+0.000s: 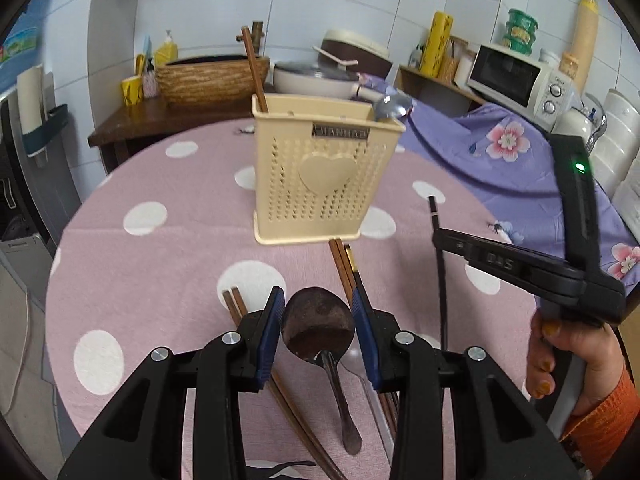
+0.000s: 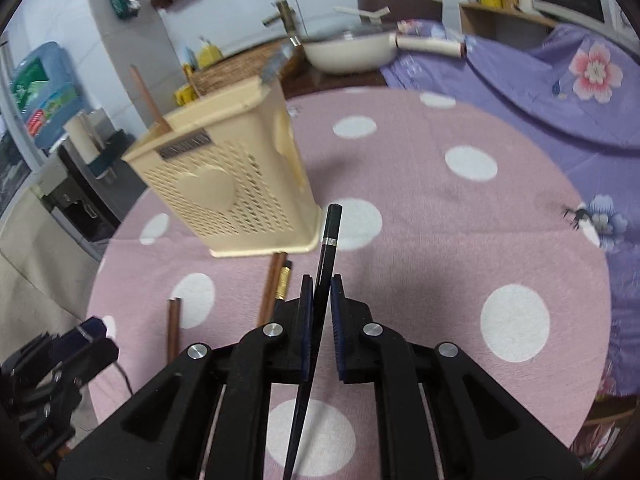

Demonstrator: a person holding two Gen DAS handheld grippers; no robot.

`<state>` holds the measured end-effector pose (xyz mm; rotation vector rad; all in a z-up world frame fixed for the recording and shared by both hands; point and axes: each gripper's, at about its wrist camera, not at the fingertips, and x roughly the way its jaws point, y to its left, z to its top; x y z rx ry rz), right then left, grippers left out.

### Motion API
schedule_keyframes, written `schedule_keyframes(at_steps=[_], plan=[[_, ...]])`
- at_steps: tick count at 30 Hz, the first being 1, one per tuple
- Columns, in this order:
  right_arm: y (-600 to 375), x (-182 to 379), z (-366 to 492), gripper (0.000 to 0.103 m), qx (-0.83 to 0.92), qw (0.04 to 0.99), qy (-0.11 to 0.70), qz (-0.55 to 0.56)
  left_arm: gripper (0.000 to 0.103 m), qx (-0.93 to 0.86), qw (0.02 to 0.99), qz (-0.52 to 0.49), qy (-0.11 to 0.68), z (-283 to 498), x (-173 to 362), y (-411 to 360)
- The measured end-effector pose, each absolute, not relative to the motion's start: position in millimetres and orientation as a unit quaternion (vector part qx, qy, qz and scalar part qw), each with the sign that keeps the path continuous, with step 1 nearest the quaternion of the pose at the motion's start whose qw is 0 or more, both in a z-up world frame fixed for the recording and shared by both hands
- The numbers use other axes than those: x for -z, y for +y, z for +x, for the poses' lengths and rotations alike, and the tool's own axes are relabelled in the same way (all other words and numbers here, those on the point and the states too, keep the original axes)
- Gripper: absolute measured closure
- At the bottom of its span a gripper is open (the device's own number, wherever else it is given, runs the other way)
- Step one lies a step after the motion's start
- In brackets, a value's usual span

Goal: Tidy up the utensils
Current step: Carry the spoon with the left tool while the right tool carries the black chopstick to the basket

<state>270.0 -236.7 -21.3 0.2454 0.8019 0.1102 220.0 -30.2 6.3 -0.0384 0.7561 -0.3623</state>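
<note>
A cream perforated utensil holder (image 1: 324,172) with a heart stands on the pink dotted table; it also shows in the right wrist view (image 2: 228,196). It holds a brown chopstick (image 1: 254,68) and a metal spoon (image 1: 394,106). My left gripper (image 1: 319,312) is shut on the bowl of a dark spoon (image 1: 318,326), its handle pointing back toward me. My right gripper (image 2: 319,284) is shut on a black chopstick (image 2: 329,236), held above the table just right of the holder; it also shows in the left wrist view (image 1: 440,272). Brown chopsticks (image 1: 344,268) lie on the table.
More brown chopsticks (image 2: 174,328) lie at the front left of the round table (image 2: 440,220). A purple flowered cloth (image 1: 500,148) covers the counter at right, with a microwave (image 1: 520,80). A pan (image 2: 352,54) and a woven basket (image 1: 210,78) stand behind.
</note>
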Motion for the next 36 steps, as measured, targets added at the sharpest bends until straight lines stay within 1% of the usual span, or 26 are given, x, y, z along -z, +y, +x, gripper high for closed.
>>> schedule_keyframes(at_steps=[6, 14, 24, 36], plan=[[-234, -10, 242, 0.095, -0.077, 0.931, 0.342, 0.098, 0.069, 0.166, 0.924, -0.026, 0.343, 214, -19, -24], [-236, -28, 222, 0.095, -0.088, 0.938, 0.323, 0.092, 0.069, 0.162, 0.927, -0.028, 0.338, 215, -19, -23], [-235, -44, 210, 0.095, -0.100, 0.945, 0.300, 0.087, 0.069, 0.163, 0.932, -0.029, 0.324, 220, -33, -22], [-226, -76, 207, 0.096, -0.110, 0.955, 0.264, 0.082, 0.069, 0.158, 0.939, -0.030, 0.303, 236, -54, -20]])
